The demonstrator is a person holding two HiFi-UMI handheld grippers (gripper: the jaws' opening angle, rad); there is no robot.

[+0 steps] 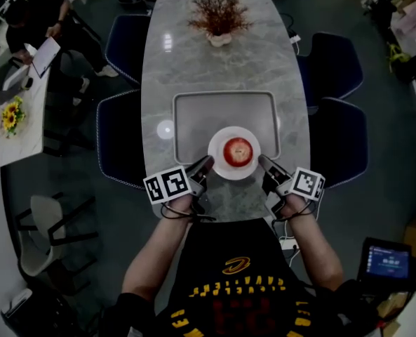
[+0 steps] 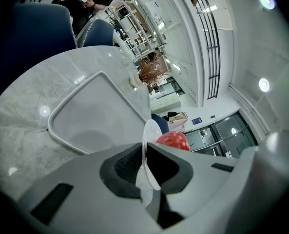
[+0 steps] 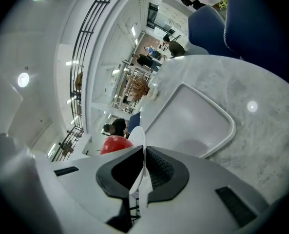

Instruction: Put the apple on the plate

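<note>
A red apple (image 1: 238, 151) sits on a white plate (image 1: 217, 166) over the near edge of a grey tray (image 1: 193, 118). My left gripper (image 1: 206, 164) is shut on the plate's left rim and my right gripper (image 1: 262, 162) is shut on its right rim. In the left gripper view the plate (image 2: 149, 135) stands edge-on between the jaws, with the apple (image 2: 172, 140) just past it. The right gripper view shows the same: the plate's rim (image 3: 138, 139) is pinched edge-on and the apple (image 3: 116, 144) lies to its left.
The tray lies on a marble table (image 1: 193, 55) with a vase of dried twigs (image 1: 219, 16) at the far end. Blue chairs (image 1: 120, 135) stand along both sides. A person (image 1: 36, 20) sits at another table at the upper left.
</note>
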